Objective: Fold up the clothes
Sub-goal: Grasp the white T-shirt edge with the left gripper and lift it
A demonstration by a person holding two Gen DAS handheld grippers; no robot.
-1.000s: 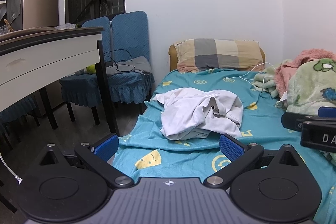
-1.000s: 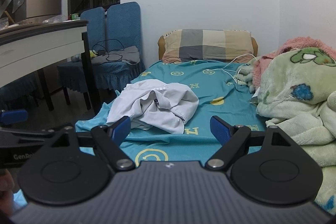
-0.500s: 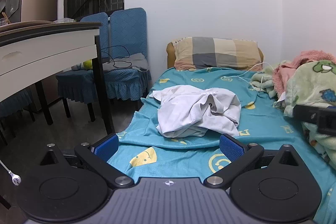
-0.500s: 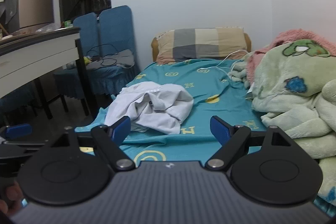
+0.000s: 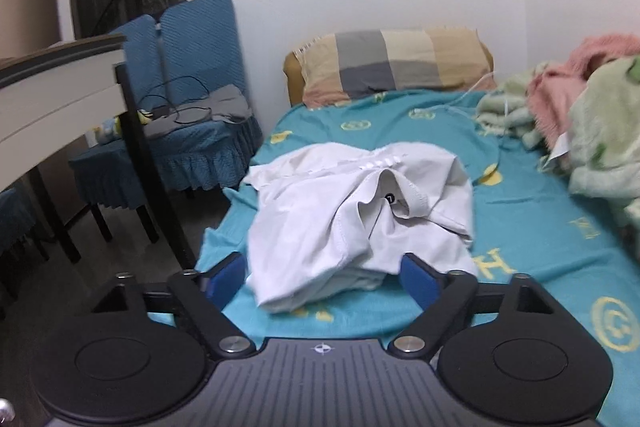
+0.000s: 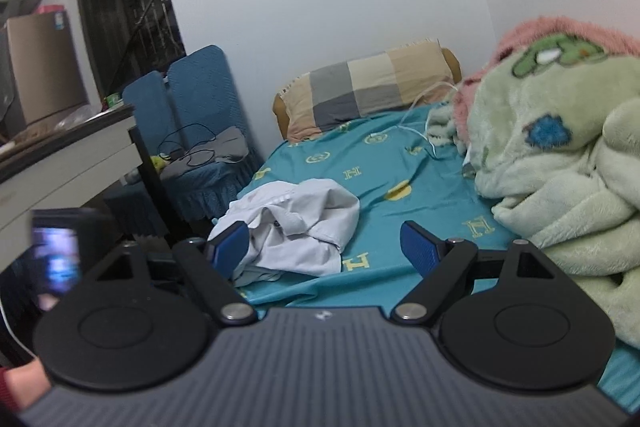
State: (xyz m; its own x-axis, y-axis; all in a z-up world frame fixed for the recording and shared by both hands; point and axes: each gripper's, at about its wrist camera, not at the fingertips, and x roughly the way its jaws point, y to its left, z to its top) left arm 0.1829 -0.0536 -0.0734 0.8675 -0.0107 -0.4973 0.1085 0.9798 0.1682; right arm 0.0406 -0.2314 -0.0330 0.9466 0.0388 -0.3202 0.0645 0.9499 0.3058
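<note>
At the far left stands a white table with dark legs, and beyond it two blue chairs carrying a grey cloth and some black cables. My left tongs hang over the near edge of the bed, their blue pads spread wide with nothing between them. The white shirt lies crumpled in a heap on the teal sheet, near the bed's left edge and toward its near end; its near folds sit between those two pads in the left view, though I cannot tell whether either pad touches the cloth. Its collar, with a small dark tag, faces up near the middle of the heap. At the head of the bed a checked pillow leans against the wall, and a white cable trails across the sheet below it. My right tongs also stand wide apart and empty; from their camera the shirt is just behind the left pad. A pile of green and pink blankets fills the bed's right edge.
</note>
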